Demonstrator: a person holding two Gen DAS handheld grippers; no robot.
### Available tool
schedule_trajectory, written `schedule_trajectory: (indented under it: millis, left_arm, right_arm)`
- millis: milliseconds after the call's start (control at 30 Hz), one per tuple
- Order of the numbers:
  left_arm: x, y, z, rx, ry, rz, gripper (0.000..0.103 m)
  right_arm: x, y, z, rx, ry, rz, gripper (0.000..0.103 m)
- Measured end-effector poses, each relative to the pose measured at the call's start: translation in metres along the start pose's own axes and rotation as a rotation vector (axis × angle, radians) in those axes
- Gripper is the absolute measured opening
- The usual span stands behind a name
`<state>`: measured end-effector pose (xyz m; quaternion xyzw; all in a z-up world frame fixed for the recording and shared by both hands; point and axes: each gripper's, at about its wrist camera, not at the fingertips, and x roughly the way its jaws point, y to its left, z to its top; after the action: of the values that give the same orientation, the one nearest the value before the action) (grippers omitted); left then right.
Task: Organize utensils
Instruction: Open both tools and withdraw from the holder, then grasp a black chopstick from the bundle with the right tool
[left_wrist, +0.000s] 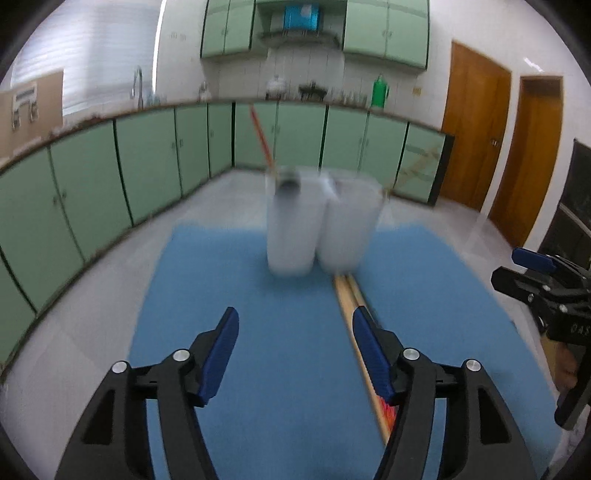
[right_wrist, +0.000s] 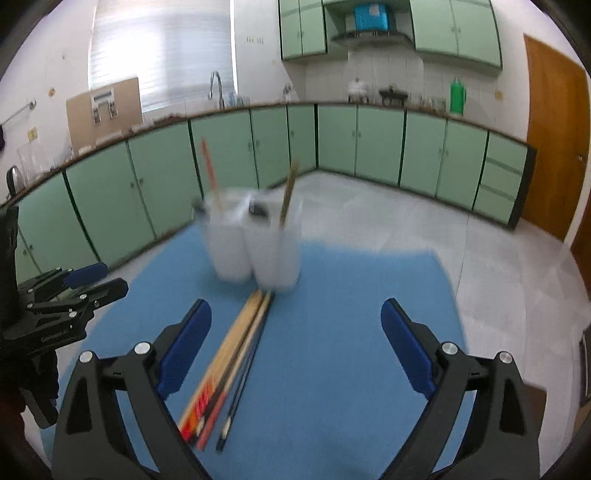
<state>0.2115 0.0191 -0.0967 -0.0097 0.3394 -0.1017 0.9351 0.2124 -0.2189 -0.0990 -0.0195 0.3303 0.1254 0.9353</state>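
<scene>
Two white holder cups (left_wrist: 317, 229) stand side by side at the far end of a blue mat (left_wrist: 280, 295); they also show in the right wrist view (right_wrist: 258, 247). A red-orange chopstick (left_wrist: 261, 134) leans in the left cup, and a tan chopstick (right_wrist: 289, 192) in the right one. Several chopsticks (right_wrist: 229, 365) lie in a bundle on the mat in front of the cups, also in the left wrist view (left_wrist: 354, 314). My left gripper (left_wrist: 295, 328) is open above the mat, left of the bundle. My right gripper (right_wrist: 295, 325) is open, with the bundle near its left finger (right_wrist: 184, 347).
The mat lies on a grey floor (right_wrist: 406, 221). Green cabinets (right_wrist: 147, 192) line the far walls, with wooden doors (left_wrist: 476, 125) at right. Each gripper shows at the edge of the other's view: the right gripper (left_wrist: 543, 280), the left gripper (right_wrist: 66, 295).
</scene>
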Motion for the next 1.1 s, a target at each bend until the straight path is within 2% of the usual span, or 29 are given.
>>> schedule_trajectory:
  millis: [200,367,433,567,700,867,1033,1100]
  left_arm:
    - [0.014,-0.004,-0.054,0.006,0.133,0.025,0.064]
    - [0.022,-0.002,-0.075,-0.012,0.196,0.038,0.065]
    - [0.023,-0.002,-0.080,0.005,0.204,0.058,0.066]
    - [0.023,0.002,-0.081,0.000,0.212,0.065,0.068]
    - [0.023,0.003,-0.082,-0.005,0.221,0.070,0.068]
    - [0.021,0.000,-0.082,0.000,0.219,0.056,0.069]
    - [0.022,-0.008,-0.082,0.010,0.222,0.041,0.071]
    - [0.021,-0.012,-0.082,0.016,0.224,0.028,0.072]
  right_arm:
    - [0.013,0.020,-0.058,0.011,0.117,0.008,0.090]
    - [0.020,0.035,-0.085,0.019,0.170,0.006,0.089]
    - [0.022,0.039,-0.090,0.000,0.184,-0.004,0.077]
    - [0.027,0.040,-0.093,0.039,0.211,0.022,0.069]
    - [0.031,0.044,-0.095,0.043,0.221,0.030,0.053]
    - [0.038,0.056,-0.099,0.011,0.237,0.021,0.039]
    - [0.041,0.063,-0.098,-0.026,0.235,0.017,0.008]
    - [0.041,0.064,-0.099,-0.036,0.235,0.022,0.008]
